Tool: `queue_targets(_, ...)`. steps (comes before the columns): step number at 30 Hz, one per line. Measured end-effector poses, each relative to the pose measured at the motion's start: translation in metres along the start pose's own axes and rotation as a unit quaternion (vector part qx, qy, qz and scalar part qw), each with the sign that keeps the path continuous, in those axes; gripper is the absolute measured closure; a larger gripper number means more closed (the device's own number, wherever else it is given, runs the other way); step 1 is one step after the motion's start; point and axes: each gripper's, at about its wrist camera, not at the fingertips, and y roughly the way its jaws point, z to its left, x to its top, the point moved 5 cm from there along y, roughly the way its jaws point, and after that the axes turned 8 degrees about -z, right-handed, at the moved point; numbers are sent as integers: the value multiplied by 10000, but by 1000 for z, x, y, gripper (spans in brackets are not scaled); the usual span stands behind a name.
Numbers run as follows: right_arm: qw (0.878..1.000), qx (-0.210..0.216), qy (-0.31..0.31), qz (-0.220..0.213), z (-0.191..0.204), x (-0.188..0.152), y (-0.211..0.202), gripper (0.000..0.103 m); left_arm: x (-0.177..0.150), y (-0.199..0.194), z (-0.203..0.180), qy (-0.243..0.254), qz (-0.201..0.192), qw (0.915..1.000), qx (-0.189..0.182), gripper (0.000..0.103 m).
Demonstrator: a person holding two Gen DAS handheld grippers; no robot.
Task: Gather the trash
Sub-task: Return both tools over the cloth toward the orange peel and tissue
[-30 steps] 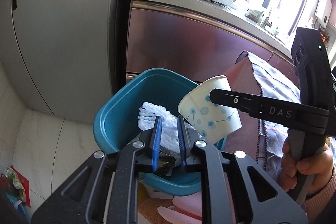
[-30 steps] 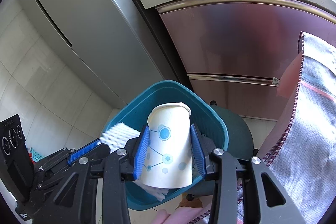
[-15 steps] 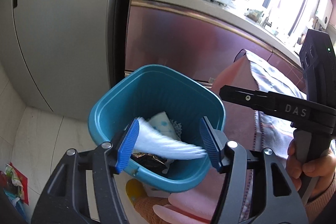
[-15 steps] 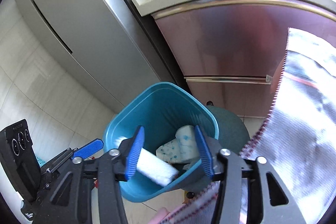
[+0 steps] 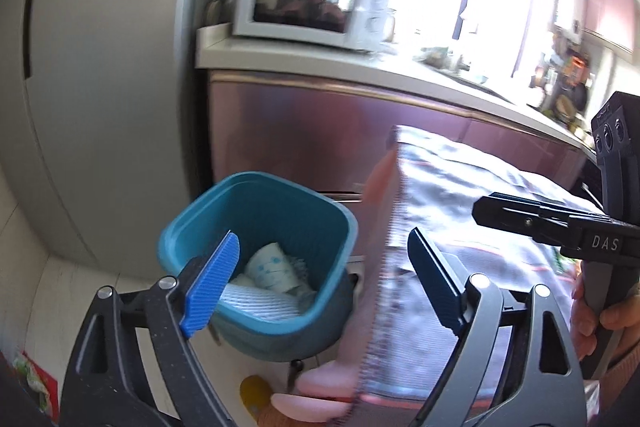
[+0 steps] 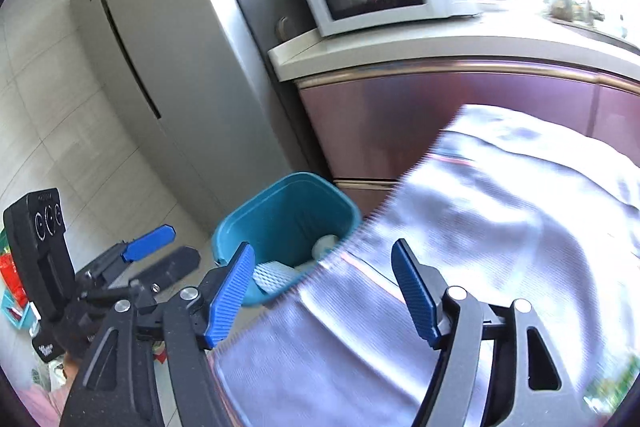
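Observation:
A teal trash bin (image 5: pixel 192 223) (image 6: pixel 340 203) stands on the floor beside a table's corner. Inside it lie a white paper cup with blue dots (image 5: pixel 270 269) and a white foam net sleeve (image 5: pixel 260 301) (image 6: pixel 272 273). My left gripper (image 5: pixel 324 283) hovers above and in front of the bin, its jaws opening wide with nothing held between them. My right gripper (image 6: pixel 324 291) is over the table's edge, jaws opening too and empty. The right gripper's black body (image 5: pixel 560 227) shows at the right of the left wrist view, held by a hand (image 5: pixel 596 323).
A table under a grey-white checked cloth (image 5: pixel 460 227) (image 6: pixel 480 227) fills the right. Behind are a maroon cabinet (image 5: pixel 300 131), a counter with a white microwave (image 5: pixel 304 3) and a grey fridge (image 5: pixel 100 67). Tiled floor (image 6: pixel 60 107) lies at left, with small litter (image 5: pixel 32 383) on it.
Both grippers opened and dropped their loads: the paper cup and the foam net now lie in the bin. Both grippers pulled back and up, away from the bin toward the table.

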Motion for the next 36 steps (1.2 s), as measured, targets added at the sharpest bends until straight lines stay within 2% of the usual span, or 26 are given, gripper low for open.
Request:
queue_targets(5,9984,-451,235,-237,-38,-13,-59,34,-4,-9,-50,222,29,9979,-601,17)
queue_targets(9,9928,-1012,470,-436,-76,-27,-110,34,-12,-10,-92,377,155,9935,-1059,17)
queue_targets(14,9800,-1695,816,-648,-121,-49,-168,34,-25,-12,-150,618,321,9842,-1630,17)
queue_targets(19,9666,-2173,1156,-710,-158,-76,-208,34,-37,-7,-200,881,498,9747,-1995,17)
queue_targets(26,9603,-2354,1405,-512,-182,-115,-226,34,-54,13,-251,1107,903,9607,-2381,18)
queue_targets(33,9620,-2226,1515,-446,-186,-131,-228,34,-77,25,-302,1412,1302,9410,-2786,29)
queue_targets(36,9647,-2139,1485,-392,-184,-135,-225,39,-87,28,-324,1563,1465,9317,-2933,36)
